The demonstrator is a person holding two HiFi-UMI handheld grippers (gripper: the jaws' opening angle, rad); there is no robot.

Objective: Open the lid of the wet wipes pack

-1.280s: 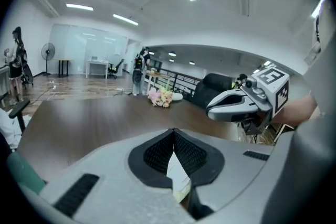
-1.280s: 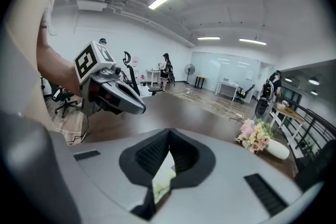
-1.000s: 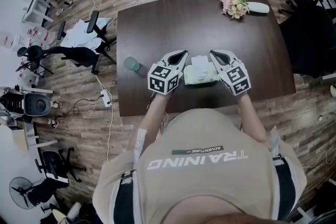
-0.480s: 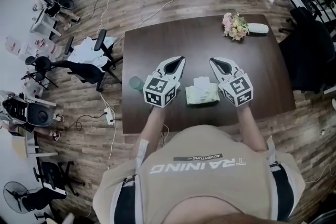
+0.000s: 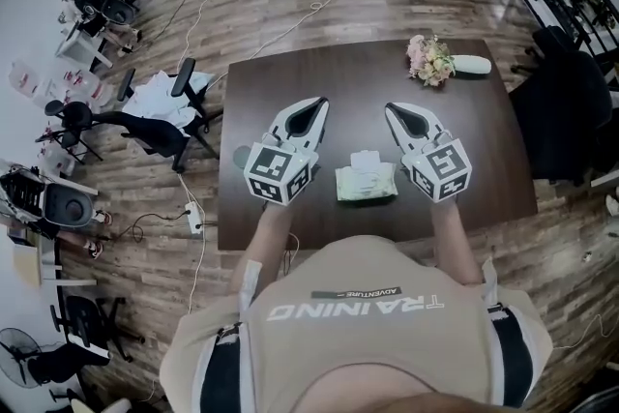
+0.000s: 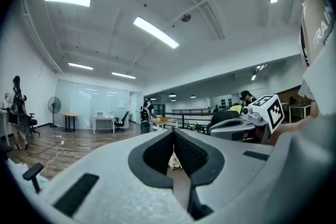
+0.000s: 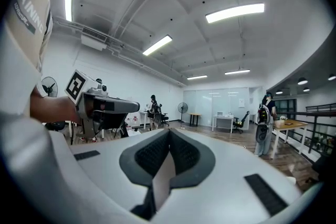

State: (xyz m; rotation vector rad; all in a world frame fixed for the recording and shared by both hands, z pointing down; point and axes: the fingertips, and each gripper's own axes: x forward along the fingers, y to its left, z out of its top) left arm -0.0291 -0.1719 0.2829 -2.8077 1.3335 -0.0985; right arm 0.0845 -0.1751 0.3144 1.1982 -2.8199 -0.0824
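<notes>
The pale green wet wipes pack [image 5: 366, 182] lies flat on the dark wooden table [image 5: 338, 73] near its front edge, with a white flap standing up at its far side. My left gripper [image 5: 314, 103] hovers to the left of the pack and my right gripper [image 5: 395, 111] to its right; both are lifted off the table and touch nothing. In the left gripper view the jaws [image 6: 173, 131] meet at the tip with nothing held. The right gripper's jaws [image 7: 169, 131] are likewise closed and empty. Both point level, out across the room.
A flower bunch [image 5: 431, 61] in a white vase [image 5: 472, 66] lies at the table's far right corner. A green cup [image 5: 240, 156] stands at the left edge, partly behind my left gripper. Office chairs [image 5: 145, 121] and floor cables sit to the left, a dark chair [image 5: 566, 102] to the right.
Both grippers have risen from beside the pack and spread slightly apart. The pack stays in place on the table.
</notes>
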